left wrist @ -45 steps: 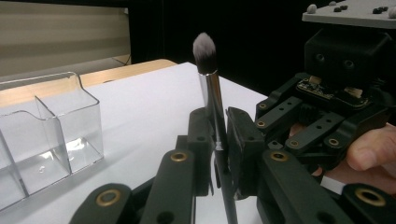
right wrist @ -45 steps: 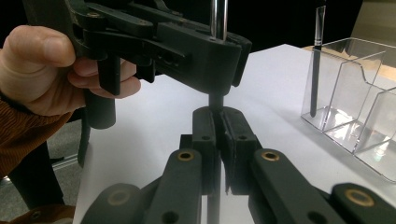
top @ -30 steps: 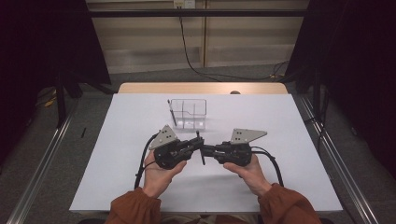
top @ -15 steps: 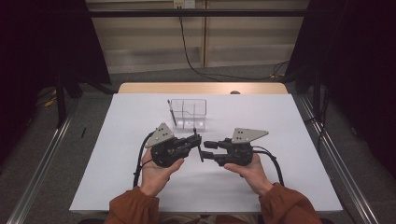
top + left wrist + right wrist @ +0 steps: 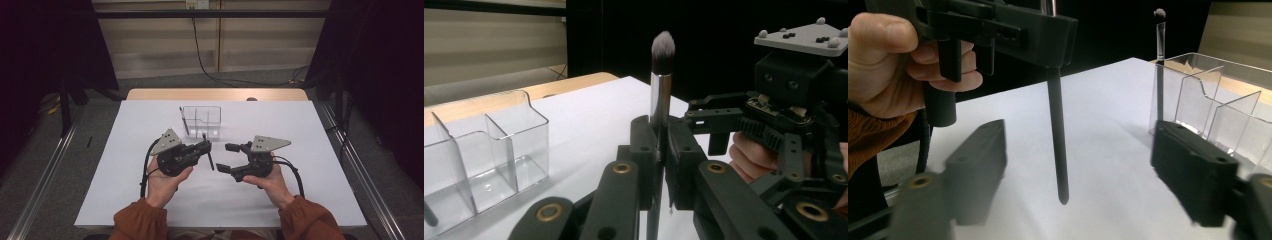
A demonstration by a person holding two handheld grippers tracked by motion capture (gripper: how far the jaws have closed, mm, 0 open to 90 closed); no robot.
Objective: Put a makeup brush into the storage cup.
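left gripper (image 5: 204, 148) clamps the makeup brush (image 5: 661, 95) upright; right gripper (image 5: 227, 157), jaws just opened, empty beside it.

The brush (image 5: 659, 95) has a black handle, a silver collar and grey-white bristles. The organiser (image 5: 202, 120) is clear, the table cover (image 5: 310, 200) white, the sleeves (image 5: 140, 222) rust-orange.

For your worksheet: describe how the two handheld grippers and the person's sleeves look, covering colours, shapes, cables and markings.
The left gripper and the right gripper are black, angular tools, each with two flat block-shaped jaws and brass-coloured pivot rings. Each carries a grey three-cornered plate on top, studded with small pale knobs, and trails a black cable. The sleeves are rust-orange.
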